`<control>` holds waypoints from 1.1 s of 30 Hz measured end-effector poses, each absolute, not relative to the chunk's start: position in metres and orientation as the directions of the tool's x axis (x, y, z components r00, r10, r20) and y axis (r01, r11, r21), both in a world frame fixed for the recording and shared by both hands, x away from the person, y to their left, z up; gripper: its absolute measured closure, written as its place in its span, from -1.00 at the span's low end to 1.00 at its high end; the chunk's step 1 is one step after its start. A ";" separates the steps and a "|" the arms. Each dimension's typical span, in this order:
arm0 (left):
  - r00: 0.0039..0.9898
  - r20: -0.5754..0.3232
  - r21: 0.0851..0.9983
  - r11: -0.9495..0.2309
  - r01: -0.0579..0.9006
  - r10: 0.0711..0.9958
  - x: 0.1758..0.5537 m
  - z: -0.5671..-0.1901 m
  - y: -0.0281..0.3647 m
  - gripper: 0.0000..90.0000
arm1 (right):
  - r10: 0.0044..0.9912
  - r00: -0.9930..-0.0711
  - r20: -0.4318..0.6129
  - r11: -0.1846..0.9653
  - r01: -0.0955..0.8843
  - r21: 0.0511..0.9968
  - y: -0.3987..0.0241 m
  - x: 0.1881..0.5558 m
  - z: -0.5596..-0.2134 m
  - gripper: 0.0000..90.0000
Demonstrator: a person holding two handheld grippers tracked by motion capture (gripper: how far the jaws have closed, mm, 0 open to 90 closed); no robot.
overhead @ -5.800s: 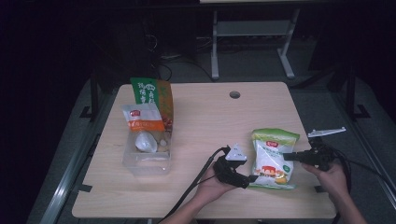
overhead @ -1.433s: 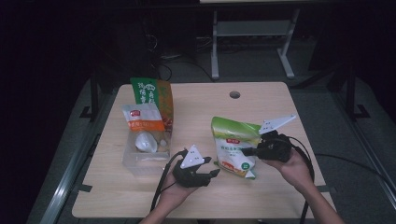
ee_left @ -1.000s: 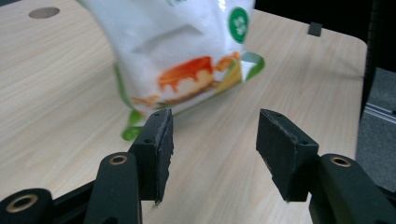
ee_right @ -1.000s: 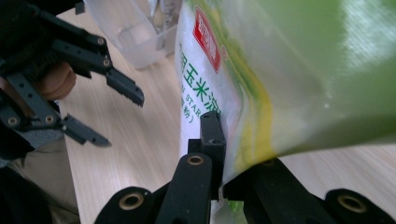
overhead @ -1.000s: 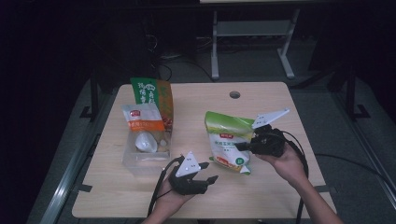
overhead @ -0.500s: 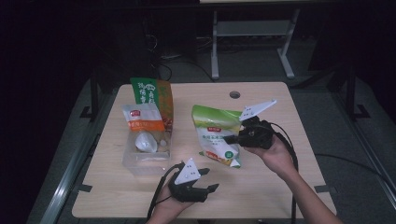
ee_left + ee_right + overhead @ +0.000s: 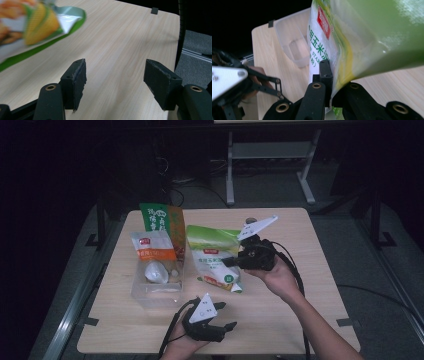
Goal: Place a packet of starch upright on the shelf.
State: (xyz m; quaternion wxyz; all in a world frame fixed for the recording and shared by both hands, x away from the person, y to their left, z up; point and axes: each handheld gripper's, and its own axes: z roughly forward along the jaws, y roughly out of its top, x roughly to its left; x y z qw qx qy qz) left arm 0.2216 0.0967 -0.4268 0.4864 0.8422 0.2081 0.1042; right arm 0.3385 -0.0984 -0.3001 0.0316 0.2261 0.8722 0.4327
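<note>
A: Above the middle of the table (image 7: pixel 300 235), what is the position of the green-and-white bag (image 7: pixel 214 257)?

B: It hangs clear of the wood, just right of the clear bin (image 7: pixel 150 292). Its long axis slants: the green top edge points up and away toward the far left, the printed bottom corner points down toward the near edge.

A: State of the right gripper (image 7: pixel 231 262)?

B: Clamped on the bag's side edge. The right gripper view shows the jaws pinching the film together, a detail too small to read from the high view.

A: And the left gripper (image 7: pixel 227 325)?

B: It is low over the near edge, jaws spread wide; they have just been opening, with bare wood between them. The left gripper view shows the bag's blurred lower corner farther off, apart from the pads (image 7: pixel 77 83).

A: What does the high view add?

B: Two upright packets (image 7: pixel 159 232) at the bin's far end.
</note>
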 end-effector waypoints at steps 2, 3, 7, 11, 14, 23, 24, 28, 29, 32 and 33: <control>0.894 -0.020 0.859 -0.450 0.244 0.448 0.221 -0.426 0.097 -0.27 | 0.412 -0.902 0.131 0.524 0.352 0.775 -0.092 0.340 -0.297 0.99; 0.895 -0.021 0.858 -0.452 0.246 0.446 0.220 -0.426 0.097 -0.27 | 0.403 -0.906 0.131 0.525 0.346 0.778 -0.090 0.341 -0.296 0.99; 0.896 -0.014 0.857 -0.456 0.238 0.443 0.217 -0.426 0.098 -0.29 | 0.387 -0.913 0.126 0.527 0.331 0.783 -0.077 0.342 -0.292 0.99; 0.897 -0.009 0.860 -0.454 0.232 0.442 0.215 -0.426 0.099 -0.31 | 0.366 -0.923 0.118 0.537 0.313 0.784 -0.064 0.344 -0.289 0.99; 0.897 -0.011 0.855 -0.461 0.238 0.442 0.213 -0.427 0.101 -0.32 | 0.353 -0.928 0.121 0.538 0.307 0.785 -0.055 0.346 -0.288 0.99; 0.903 0.005 0.850 -0.477 0.223 0.430 0.210 -0.427 0.104 -0.34 | 0.320 -0.940 0.117 0.538 0.282 0.794 -0.031 0.349 -0.280 0.99; 0.903 0.002 0.852 -0.474 0.224 0.430 0.210 -0.427 0.104 -0.35 | 0.316 -0.941 0.117 0.538 0.280 0.795 -0.026 0.350 -0.279 0.99; 0.900 -0.018 0.857 -0.456 0.238 0.436 0.209 -0.429 0.106 -0.35 | 0.288 -0.952 0.104 0.545 0.252 0.799 -0.012 0.351 -0.277 0.99; 0.900 -0.017 0.856 -0.459 0.239 0.436 0.209 -0.429 0.106 -0.36 | 0.283 -0.953 0.105 0.545 0.250 0.801 -0.008 0.351 -0.277 0.99; 0.901 -0.011 0.856 -0.461 0.232 0.433 0.208 -0.428 0.107 -0.36 | 0.269 -0.955 0.124 0.545 0.257 0.798 0.005 0.351 -0.277 0.99; 0.901 -0.008 0.857 -0.462 0.230 0.433 0.208 -0.428 0.107 -0.36 | 0.264 -0.957 0.121 0.546 0.251 0.799 0.009 0.352 -0.278 0.99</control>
